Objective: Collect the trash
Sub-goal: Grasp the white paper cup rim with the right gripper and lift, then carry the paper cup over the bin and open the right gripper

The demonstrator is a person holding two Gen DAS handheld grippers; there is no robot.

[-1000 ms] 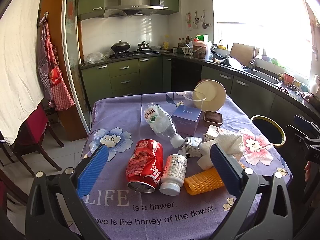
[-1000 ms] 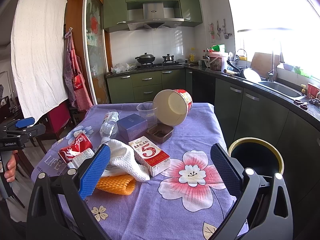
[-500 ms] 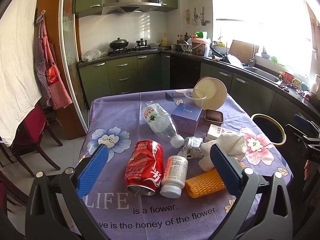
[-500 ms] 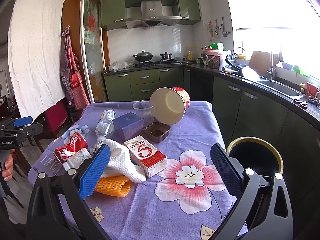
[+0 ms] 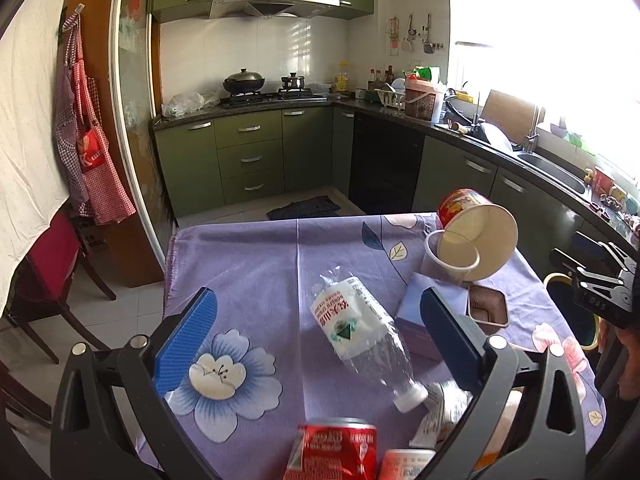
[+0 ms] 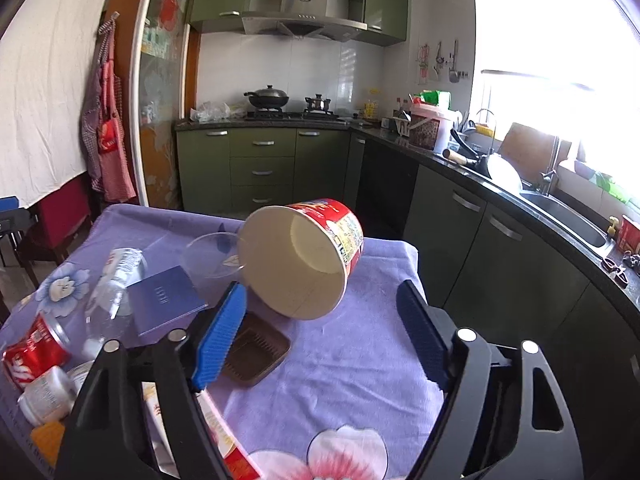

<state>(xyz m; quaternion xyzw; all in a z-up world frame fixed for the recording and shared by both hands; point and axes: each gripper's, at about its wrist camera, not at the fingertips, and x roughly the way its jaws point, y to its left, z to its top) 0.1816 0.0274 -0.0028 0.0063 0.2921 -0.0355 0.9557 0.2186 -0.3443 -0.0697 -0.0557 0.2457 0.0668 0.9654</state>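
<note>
Trash lies on a table under a purple flowered cloth [image 5: 248, 264]. My left gripper [image 5: 316, 336] is open and low over the cloth, with a clear plastic bottle [image 5: 360, 336] lying between its fingers, untouched. A crushed red can [image 5: 334, 452] sits just below it. My right gripper [image 6: 320, 336] has its jaws closing. A red paper noodle tub [image 6: 304, 260] lies on its side just past its fingertips, and the pads do not press on it. A brown tray [image 6: 256, 354] lies under its left finger [image 6: 220, 336]. A clear cup [image 6: 212, 256] and a purple box [image 6: 166, 300] are to the left.
A yellow-rimmed bin [image 5: 560, 292] stands on the floor off the table's right edge. A white pill bottle [image 6: 44, 396], an orange foam net [image 6: 46, 440] and a red-printed carton [image 6: 236, 452] crowd the near left. Green cabinets and a sink counter [image 6: 520, 200] run behind and to the right.
Both grippers have moved forward over the table. The left one now has the bottle between its fingers, the can at its lower edge. The right one has closed in on the tub and narrowed.
</note>
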